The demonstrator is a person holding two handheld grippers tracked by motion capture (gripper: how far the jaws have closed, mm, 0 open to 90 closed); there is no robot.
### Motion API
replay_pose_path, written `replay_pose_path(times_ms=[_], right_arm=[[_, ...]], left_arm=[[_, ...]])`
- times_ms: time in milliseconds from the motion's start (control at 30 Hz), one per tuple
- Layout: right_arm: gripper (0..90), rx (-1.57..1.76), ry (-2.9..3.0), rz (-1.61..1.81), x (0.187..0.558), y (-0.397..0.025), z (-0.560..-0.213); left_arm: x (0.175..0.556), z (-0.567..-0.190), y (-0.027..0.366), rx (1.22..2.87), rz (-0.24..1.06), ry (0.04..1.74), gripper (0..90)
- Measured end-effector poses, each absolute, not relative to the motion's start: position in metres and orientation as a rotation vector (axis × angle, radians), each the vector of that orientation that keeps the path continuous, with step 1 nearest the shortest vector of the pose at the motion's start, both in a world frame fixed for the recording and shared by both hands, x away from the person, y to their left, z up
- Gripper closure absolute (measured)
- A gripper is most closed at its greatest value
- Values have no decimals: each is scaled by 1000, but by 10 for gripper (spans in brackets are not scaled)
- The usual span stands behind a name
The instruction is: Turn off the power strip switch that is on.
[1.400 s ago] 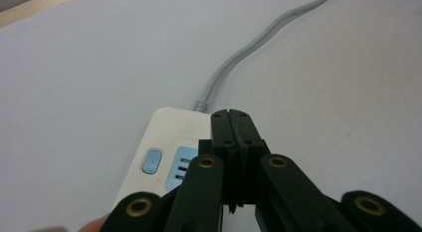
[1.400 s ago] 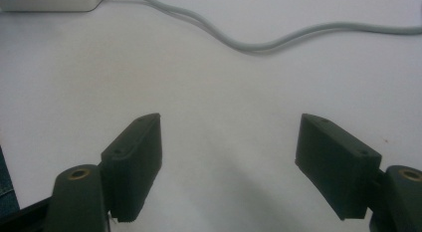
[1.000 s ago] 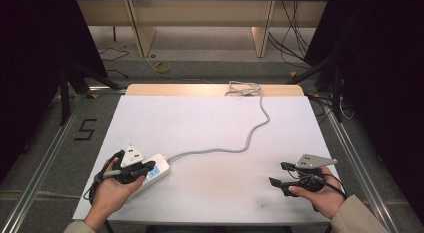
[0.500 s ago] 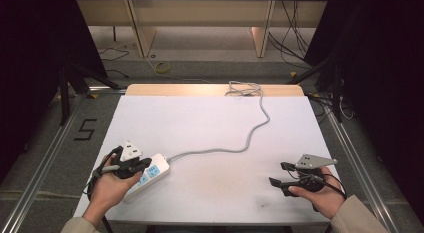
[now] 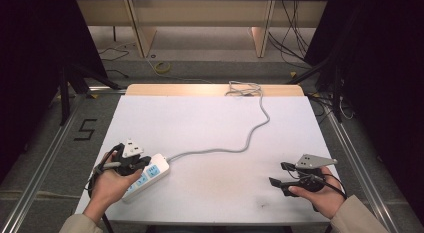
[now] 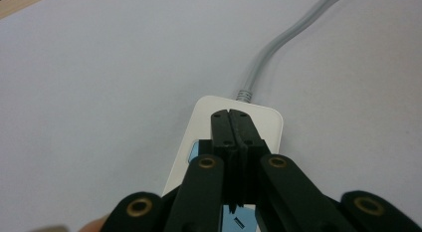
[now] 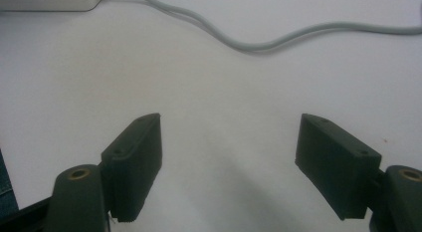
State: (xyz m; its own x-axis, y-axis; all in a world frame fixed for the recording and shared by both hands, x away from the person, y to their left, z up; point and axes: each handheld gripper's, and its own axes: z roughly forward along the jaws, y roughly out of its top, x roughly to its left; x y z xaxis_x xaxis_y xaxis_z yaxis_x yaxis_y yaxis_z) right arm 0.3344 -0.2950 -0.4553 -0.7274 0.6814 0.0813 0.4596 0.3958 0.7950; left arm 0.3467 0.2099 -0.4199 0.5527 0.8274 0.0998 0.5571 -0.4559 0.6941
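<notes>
A white power strip [image 5: 152, 174] with blue markings lies near the table's front left, and its grey cable [image 5: 250, 138] snakes toward the far edge. My left gripper [image 5: 144, 163] is held over the strip's near end. In the left gripper view its jaws are pressed together with nothing between them, the left gripper [image 6: 230, 115] hovering above the strip [image 6: 266, 123] where the cable [image 6: 278, 48] leaves it. My right gripper [image 5: 277, 174] rests open at the front right. In the right gripper view the right gripper [image 7: 229, 137] has bare tabletop between its jaws, with the cable [image 7: 278, 42] beyond.
The white tabletop [image 5: 210, 118] spreads between the two hands. The cable ends in a loose bundle [image 5: 244, 88] at the far wooden edge. A corner of the strip [image 7: 45, 0] lies far off in the right gripper view. Metal rails and floor cables flank the table.
The left hand has shifted slightly left and the power strip has swung so that it lies more diagonally toward the near edge. The right gripper has stayed put.
</notes>
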Motion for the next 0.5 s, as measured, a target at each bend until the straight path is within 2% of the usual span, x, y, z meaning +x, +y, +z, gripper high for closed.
replay_pose_path(times_ms=[500], right_arm=[[270, 1008, 2394, 1241, 335, -295, -455]], left_arm=[[359, -421, 210, 2227, 576, 1140, 900]])
